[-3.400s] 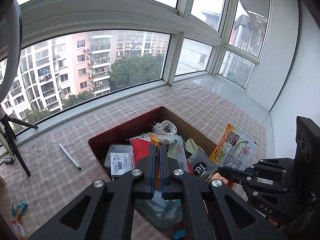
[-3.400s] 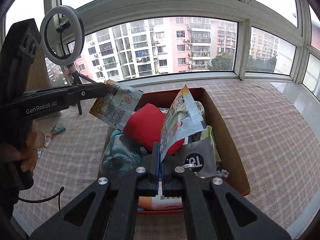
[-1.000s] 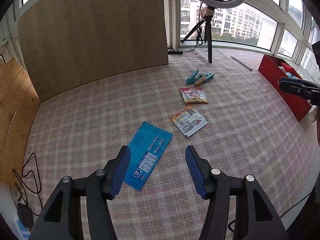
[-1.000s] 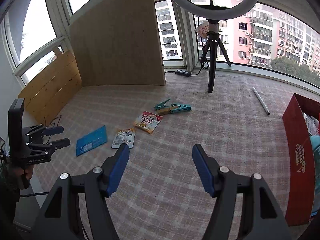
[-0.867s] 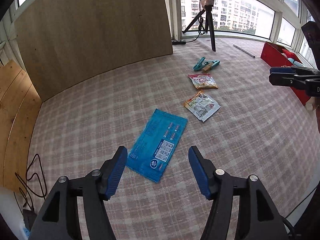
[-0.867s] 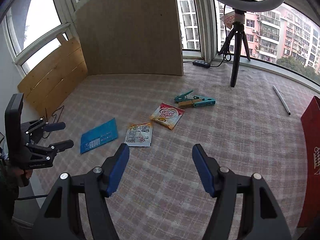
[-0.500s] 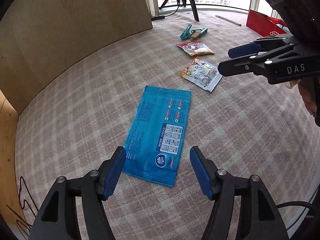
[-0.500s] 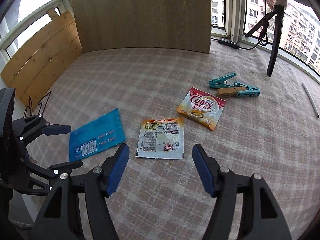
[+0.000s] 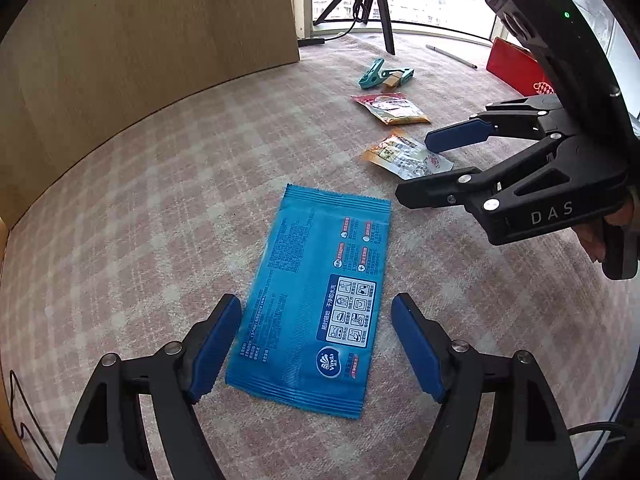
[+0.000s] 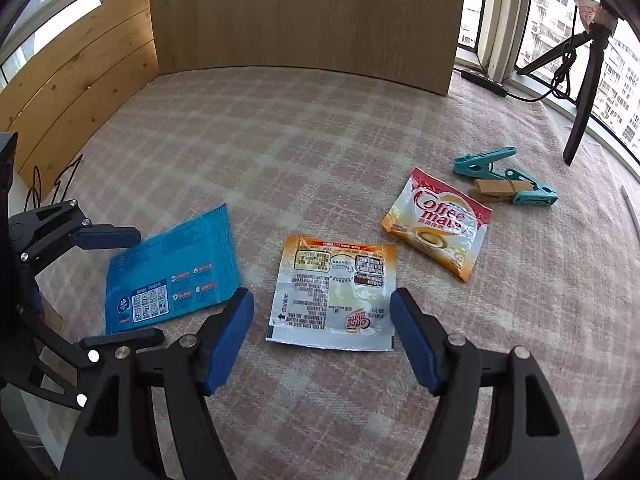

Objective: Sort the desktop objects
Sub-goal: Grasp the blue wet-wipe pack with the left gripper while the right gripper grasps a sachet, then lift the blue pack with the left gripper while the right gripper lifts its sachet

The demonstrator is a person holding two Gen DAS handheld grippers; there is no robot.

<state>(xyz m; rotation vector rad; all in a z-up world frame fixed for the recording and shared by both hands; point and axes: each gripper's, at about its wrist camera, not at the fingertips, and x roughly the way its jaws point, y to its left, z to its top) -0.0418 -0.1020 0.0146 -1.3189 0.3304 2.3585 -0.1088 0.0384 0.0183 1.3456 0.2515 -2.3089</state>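
Observation:
A flat blue wipes packet [image 9: 320, 292] [image 10: 172, 272] lies on the checked cloth. My left gripper [image 9: 316, 340] [image 10: 116, 284] is open, its fingers on either side of the packet's near end. An orange-and-silver sachet [image 10: 334, 290] [image 9: 406, 156] lies face down between the open fingers of my right gripper [image 10: 322, 320] [image 9: 432, 164]. Further off rests a Coffee mate sachet [image 10: 438, 222] [image 9: 390, 108]. Beyond it sit teal clips with a wooden peg [image 10: 506, 182] [image 9: 384, 74].
A red box [image 9: 516, 66] stands at the far right, with a white pen [image 9: 450, 56] near it. A tripod [image 9: 374, 4] [image 10: 582, 76] and a power strip [image 10: 484, 82] stand by the window. Wooden boards [image 10: 280, 12] wall the back and left.
Both grippers swung away from the red box, opened, and came down close over the cloth. The left one now brackets the blue packet, the right one the face-down sachet.

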